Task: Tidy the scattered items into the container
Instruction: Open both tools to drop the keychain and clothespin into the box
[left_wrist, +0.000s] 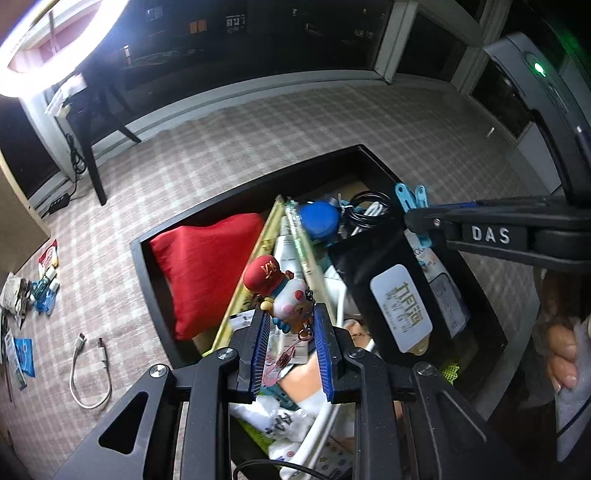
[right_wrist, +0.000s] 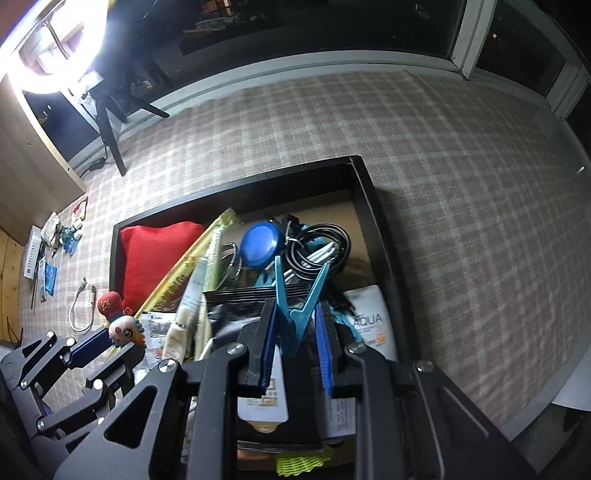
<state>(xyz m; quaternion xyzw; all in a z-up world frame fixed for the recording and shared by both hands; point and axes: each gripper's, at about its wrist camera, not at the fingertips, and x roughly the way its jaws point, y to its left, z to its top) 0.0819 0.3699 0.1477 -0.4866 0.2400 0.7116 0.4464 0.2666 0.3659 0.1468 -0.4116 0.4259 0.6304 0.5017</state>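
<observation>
A black open box (left_wrist: 142, 254) stands on the checked carpet, full of items: a red pouch (left_wrist: 207, 273), a blue round case (left_wrist: 317, 219), coiled cables, a black packet (left_wrist: 391, 295). My left gripper (left_wrist: 291, 321) is shut on a cartoon figure keychain with a red cap (left_wrist: 284, 291), held over the box; it also shows in the right wrist view (right_wrist: 122, 325). My right gripper (right_wrist: 295, 325) is shut on a blue clothespin (right_wrist: 299, 299) above the box (right_wrist: 373, 206); the clothespin shows in the left wrist view too (left_wrist: 412, 197).
On the carpet at the left lie a short white cable (left_wrist: 88, 365) and several small packets and bits (left_wrist: 33, 291). A ring light on a black tripod (left_wrist: 96, 147) stands at the back left. A wooden furniture edge (right_wrist: 33, 177) is at far left.
</observation>
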